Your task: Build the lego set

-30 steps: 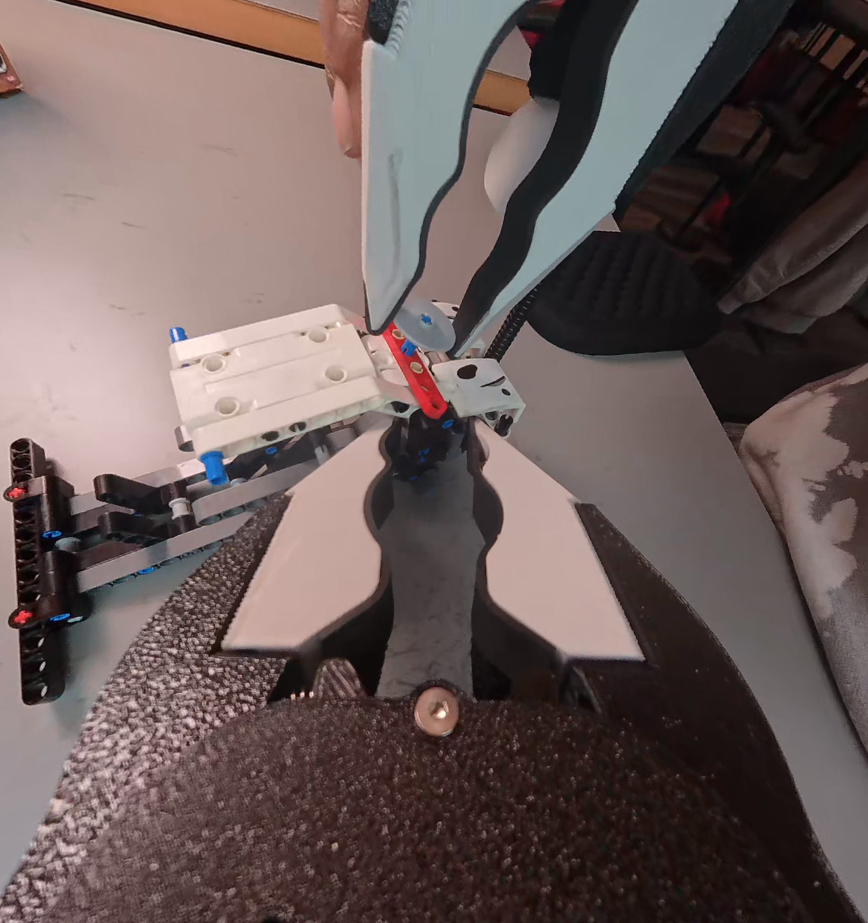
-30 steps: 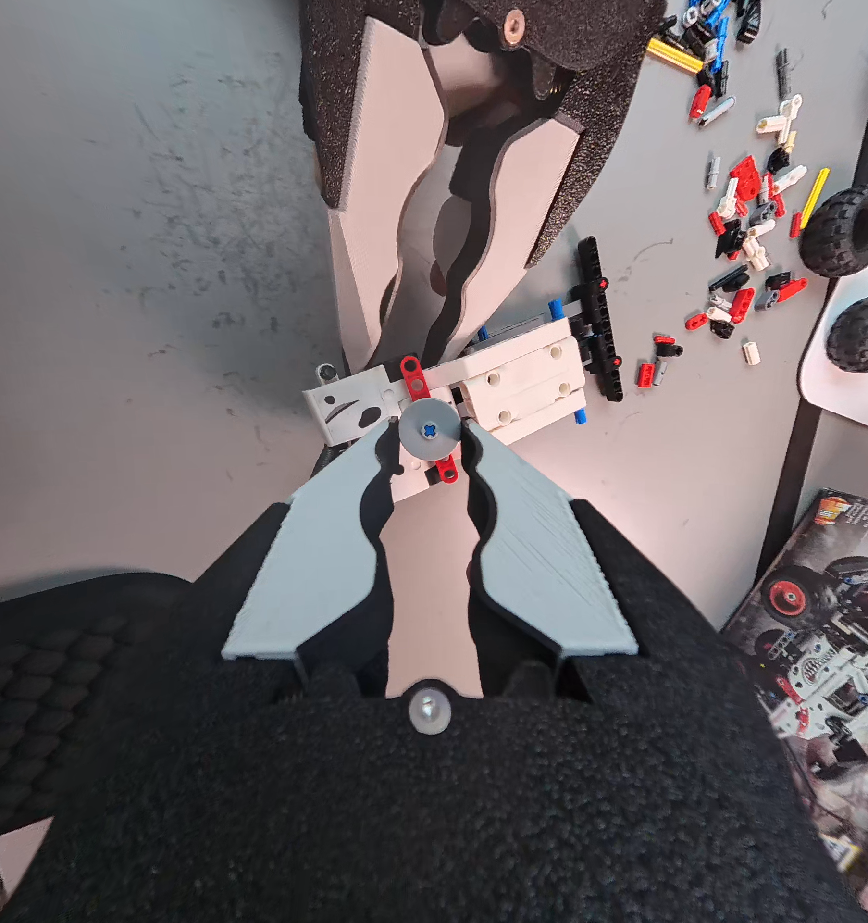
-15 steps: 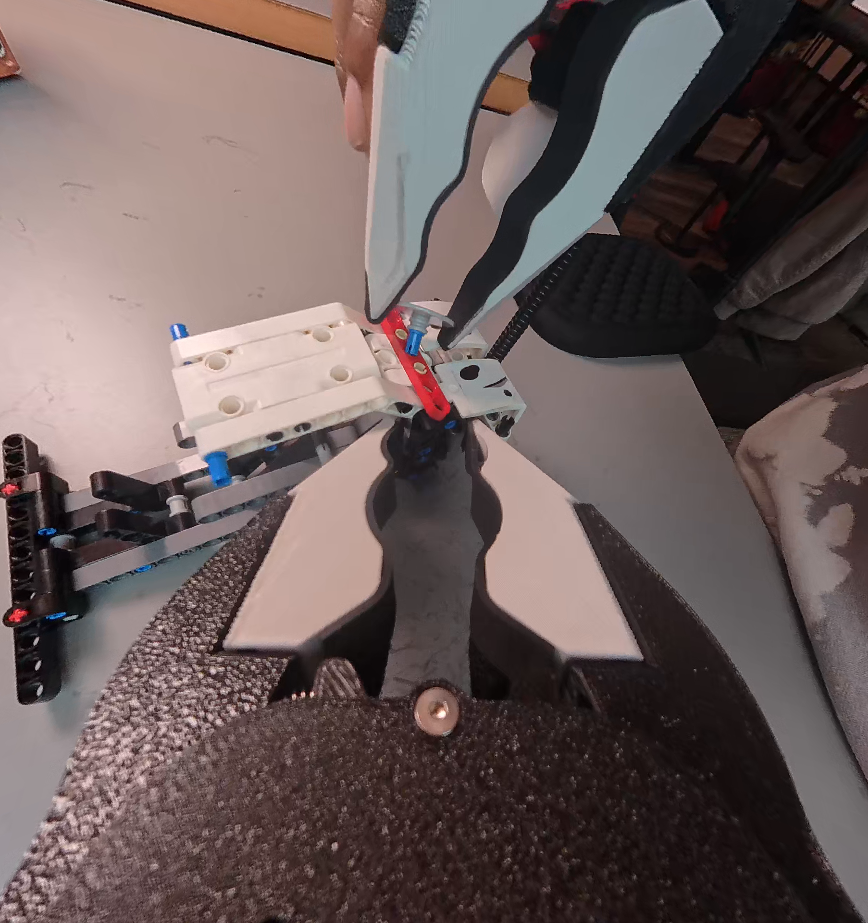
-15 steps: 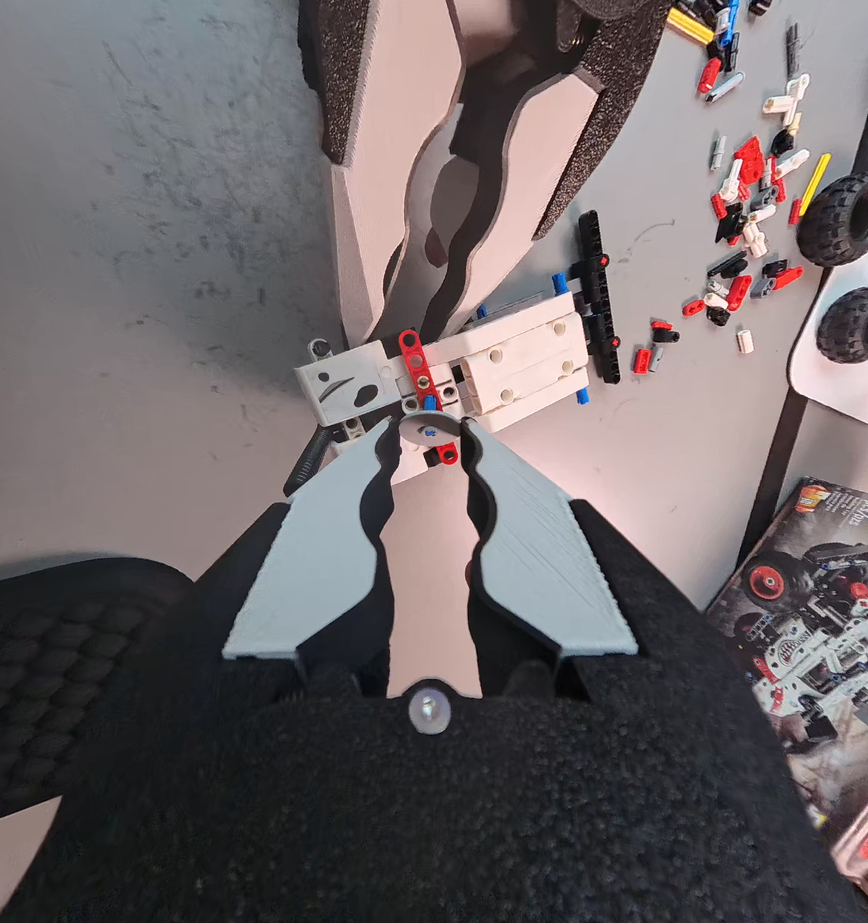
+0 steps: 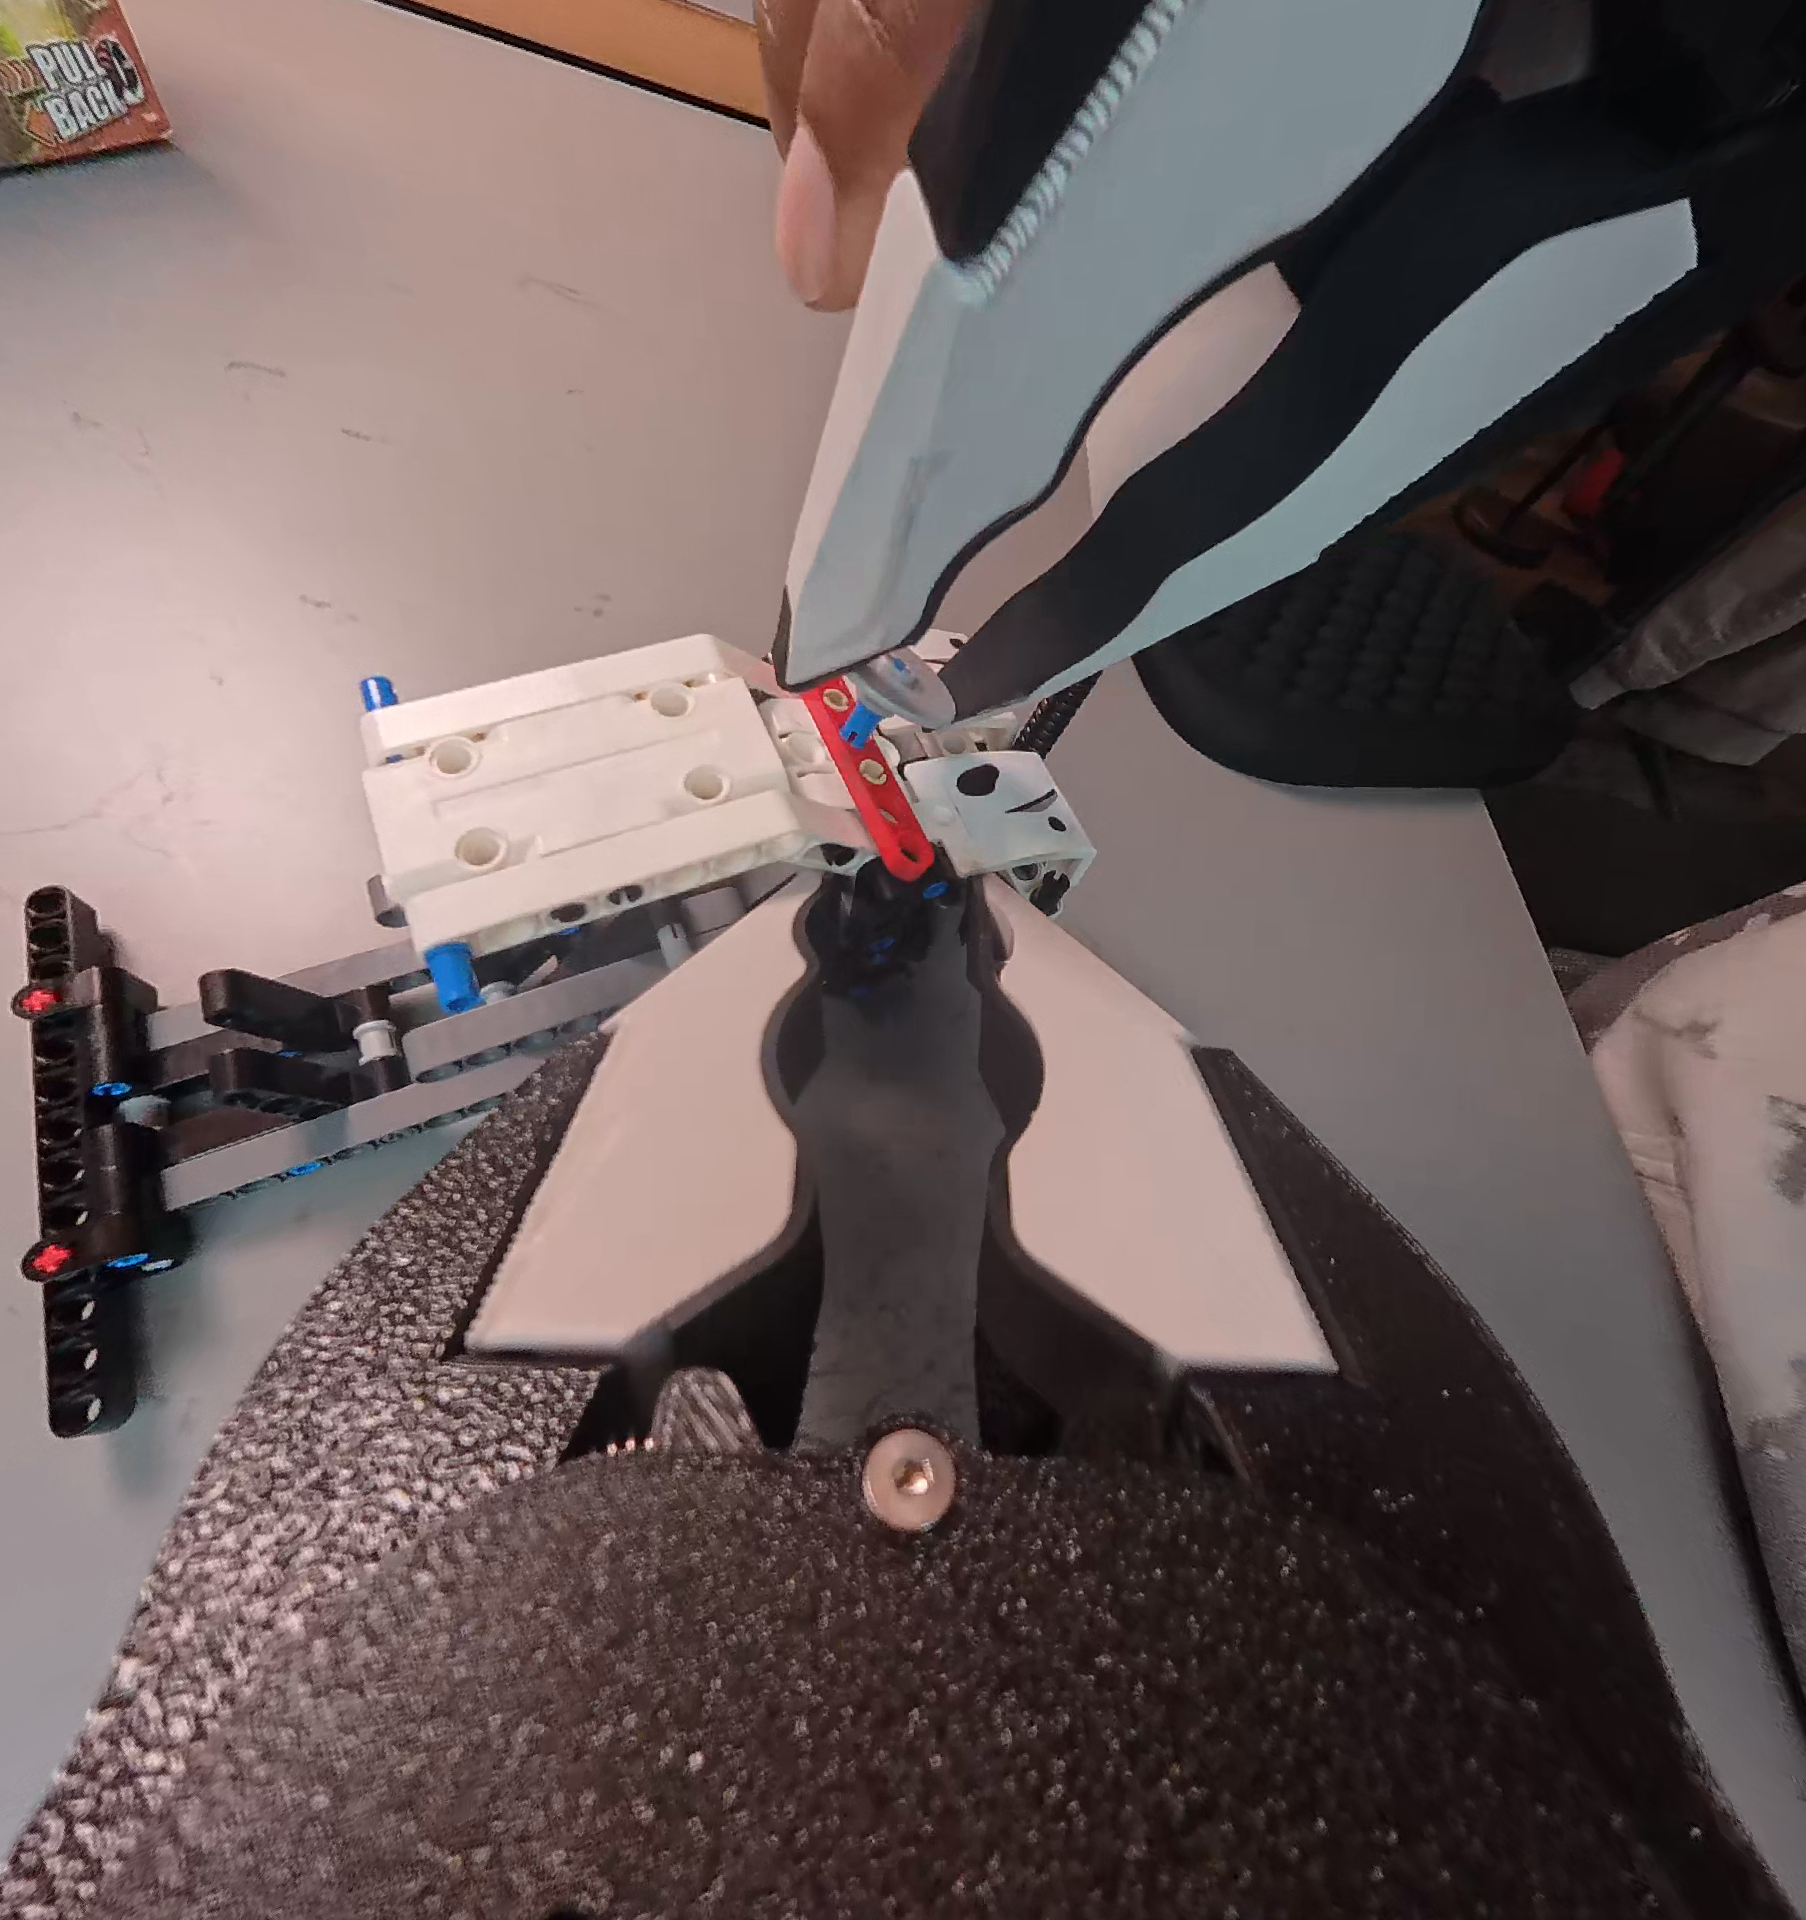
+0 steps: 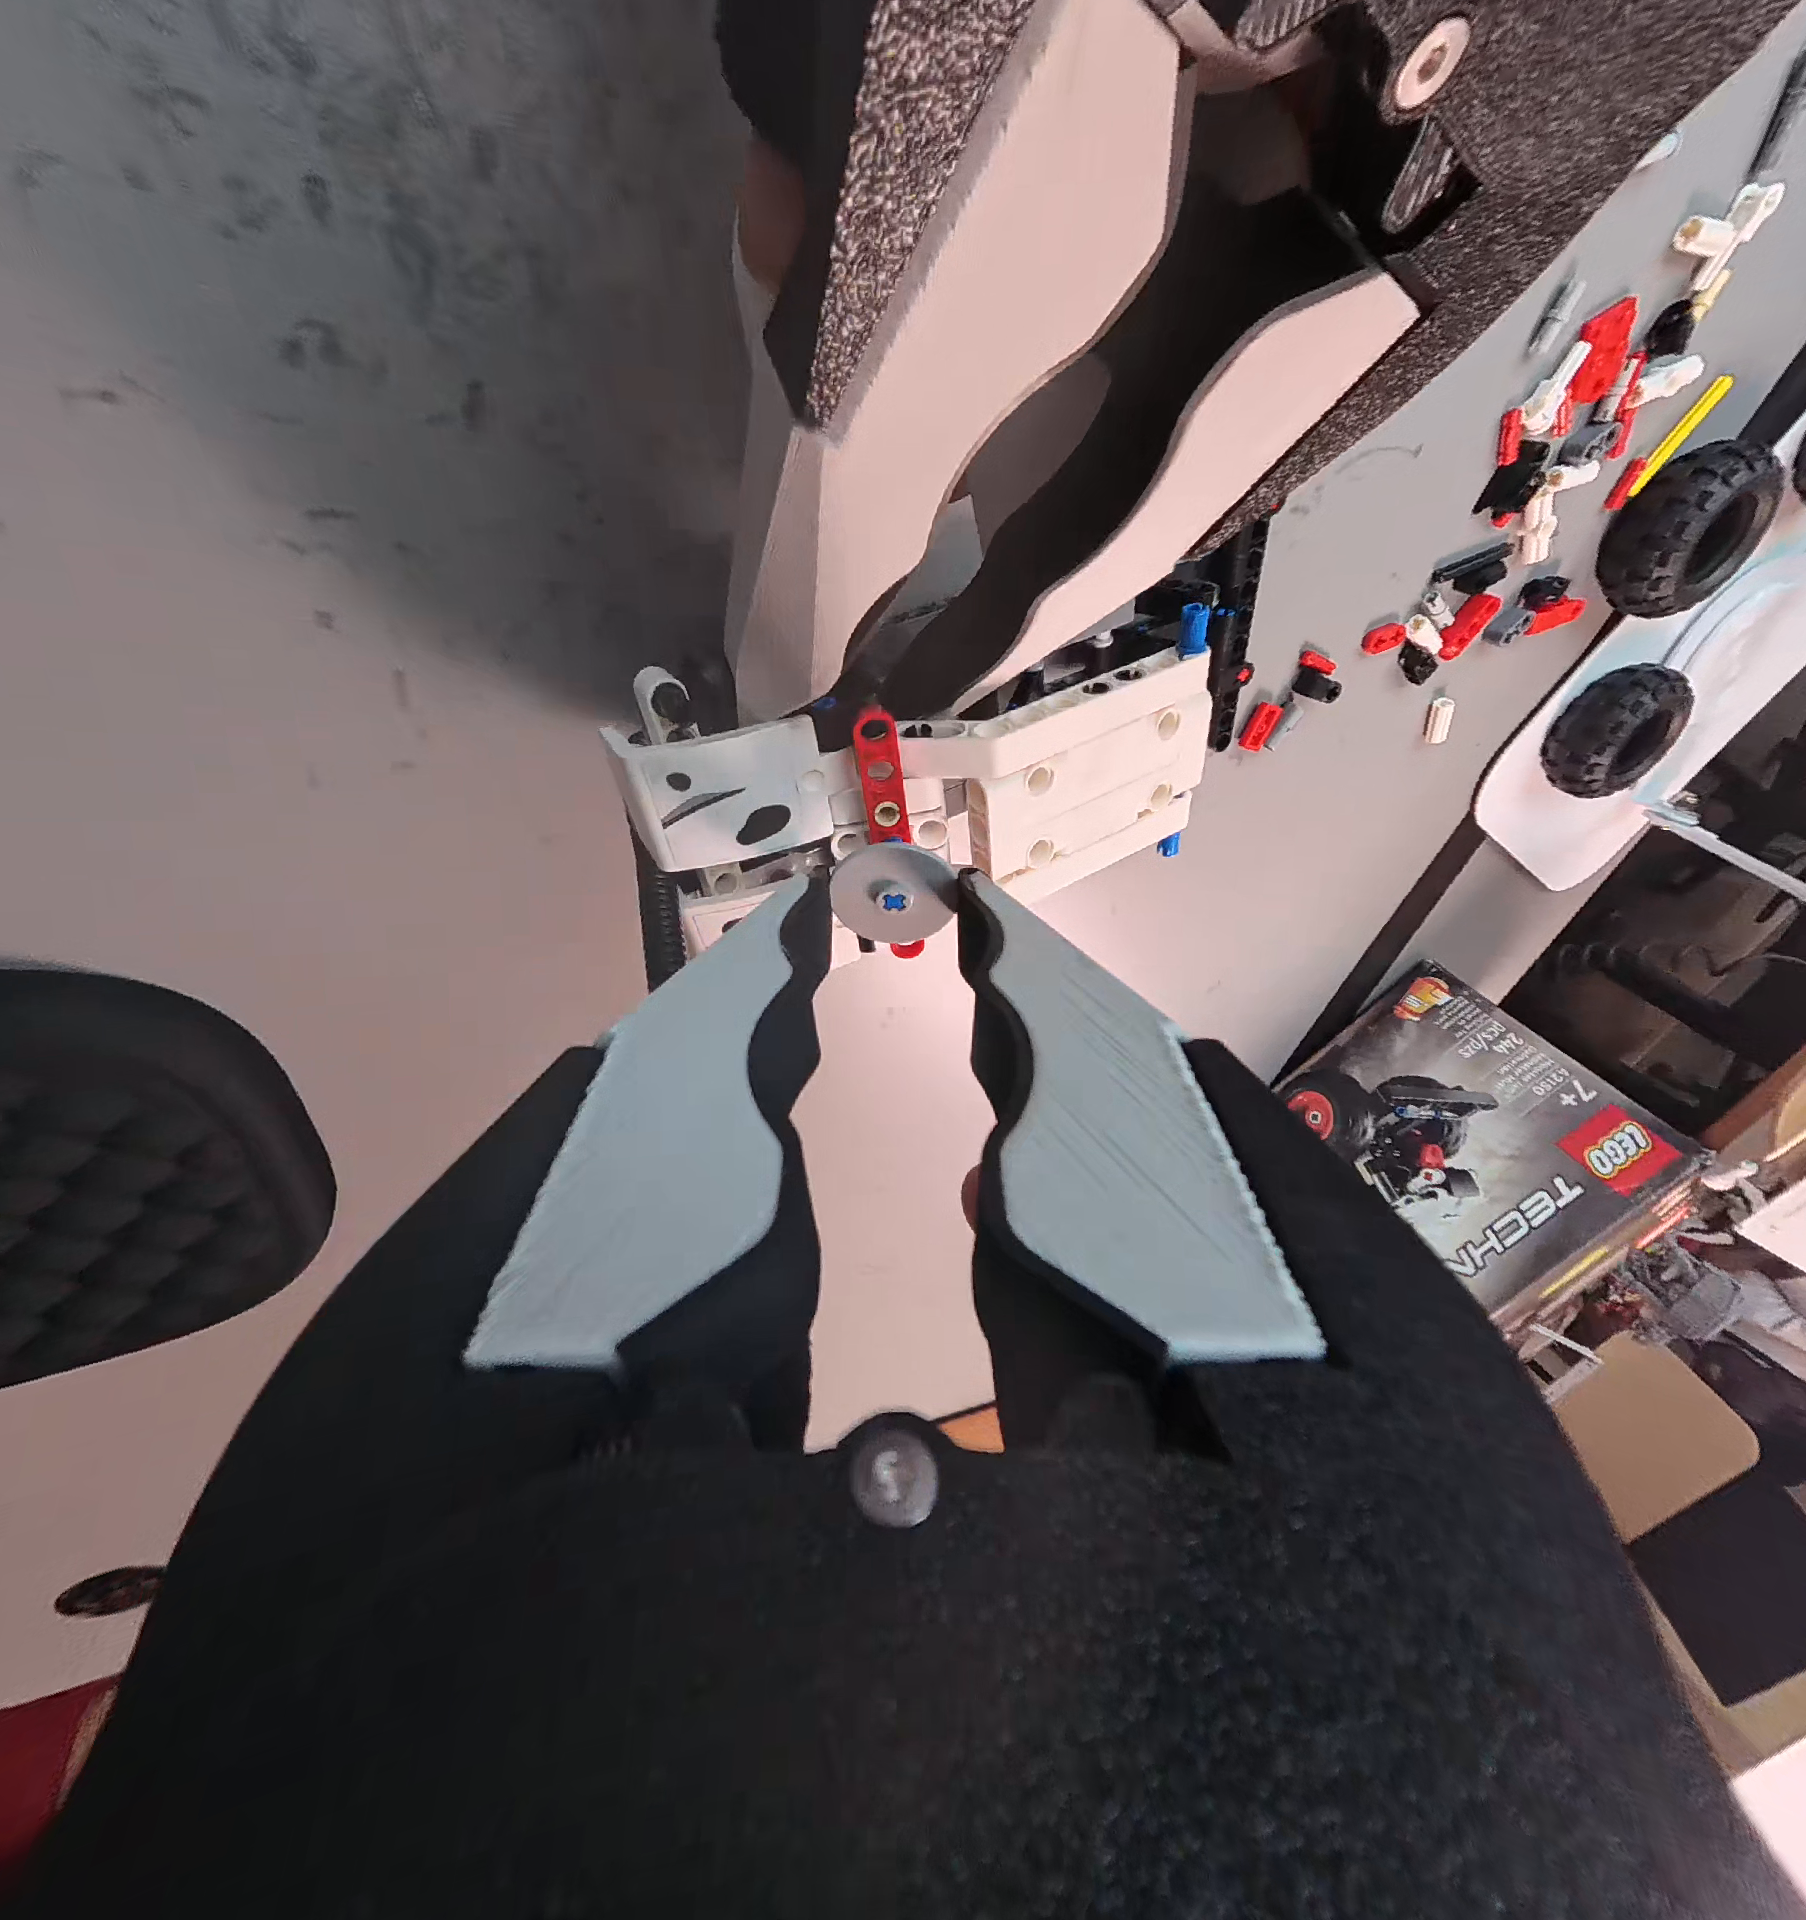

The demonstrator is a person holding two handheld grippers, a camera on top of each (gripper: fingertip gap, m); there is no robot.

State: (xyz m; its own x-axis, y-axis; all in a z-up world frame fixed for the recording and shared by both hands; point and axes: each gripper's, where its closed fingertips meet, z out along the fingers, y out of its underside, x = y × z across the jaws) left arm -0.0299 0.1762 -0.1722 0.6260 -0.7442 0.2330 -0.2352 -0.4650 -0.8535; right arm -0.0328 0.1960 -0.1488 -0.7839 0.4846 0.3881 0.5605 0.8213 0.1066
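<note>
Grey disc (image 6: 895, 900) on a blue axle sits pinched between the fingertips of the right gripper (image 6: 891, 902), held just above the red beam (image 6: 881, 777) that crosses the top of the half-built lego model (image 6: 992, 790). From the left wrist view the same disc (image 5: 904, 681) appears tilted, its blue axle (image 5: 857, 720) pointing down toward a hole in the red beam (image 5: 871, 777), though whether the axle has entered the hole is hard to tell. The left gripper (image 5: 894, 914) is closed on the dark underside of the model (image 5: 587, 769), steadying it on the grey table (image 5: 255, 468); the exact part it clamps is hidden between its fingers. The model's white body panels lie flat, with a white printed panel (image 5: 1013, 800) beside the red beam and a black springy hose (image 5: 1060, 712) curling off behind. A grey-and-black frame ending in a long black beam (image 5: 73, 1153) stretches away to the left. Farther across the table in the right wrist view lie loose parts (image 6: 1564, 436) in red, white and black, a yellow axle (image 6: 1678, 436), and two black tyres (image 6: 1699, 525) near a white sheet (image 6: 1605, 790). The set's box (image 6: 1481, 1132) rests at the table's edge.
</note>
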